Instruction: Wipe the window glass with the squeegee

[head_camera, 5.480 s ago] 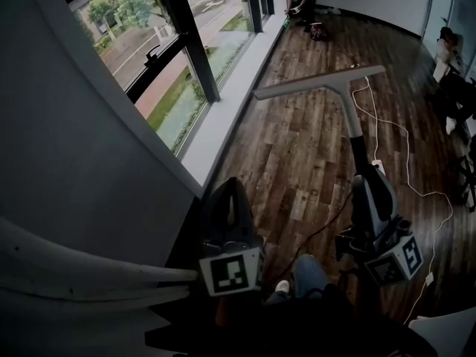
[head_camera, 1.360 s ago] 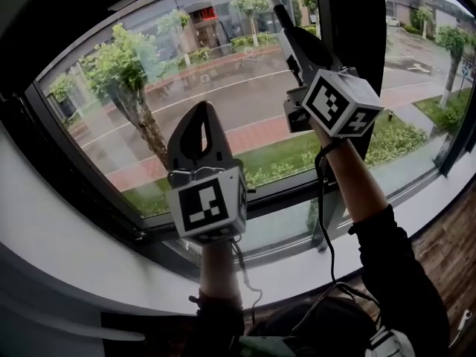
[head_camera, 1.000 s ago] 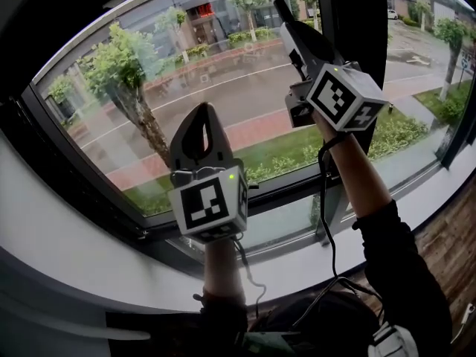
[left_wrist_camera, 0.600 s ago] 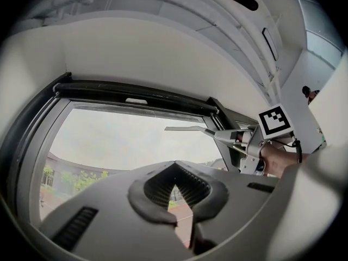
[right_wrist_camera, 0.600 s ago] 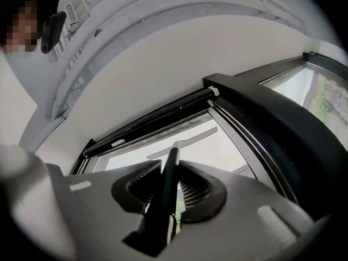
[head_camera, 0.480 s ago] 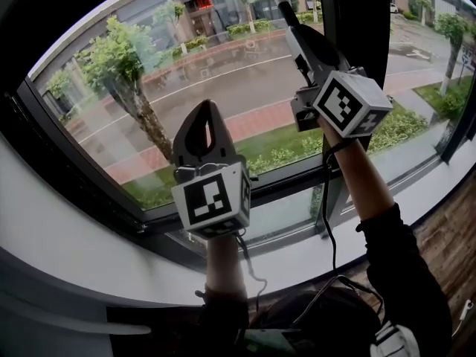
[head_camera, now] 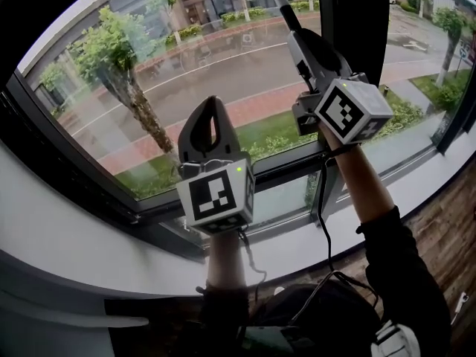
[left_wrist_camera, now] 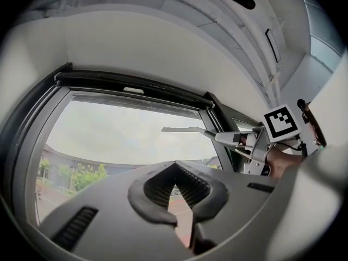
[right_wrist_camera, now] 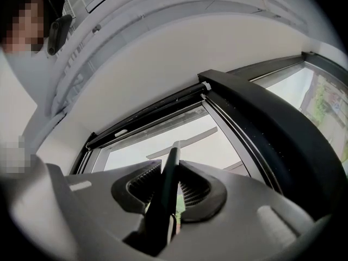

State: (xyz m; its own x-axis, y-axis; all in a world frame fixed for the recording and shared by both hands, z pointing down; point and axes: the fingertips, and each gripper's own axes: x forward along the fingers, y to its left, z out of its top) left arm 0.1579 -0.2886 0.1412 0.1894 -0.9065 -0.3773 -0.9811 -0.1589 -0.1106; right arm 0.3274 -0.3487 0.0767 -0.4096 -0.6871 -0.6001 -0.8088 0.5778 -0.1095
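Right gripper [right_wrist_camera: 167, 170] clamped on squeegee [left_wrist_camera: 182, 129] handle; blade high on glass [head_camera: 186, 73], contact unconfirmed. Left gripper [left_wrist_camera: 174, 166] closed, empty, lower beside it. Step judged: wiping stroke. Next: even downward pull, blade pressed flat.

Left gripper [head_camera: 210, 106] sits left of right gripper [head_camera: 305, 47], both before the window [head_camera: 171, 62]. Squeegee [head_camera: 288, 21] sticks up from right gripper.

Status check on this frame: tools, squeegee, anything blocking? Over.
Left tool shut, empty. Right tool shut on squeegee handle. Blade up near top of window glass, contact unclear. Nothing seen blocking.
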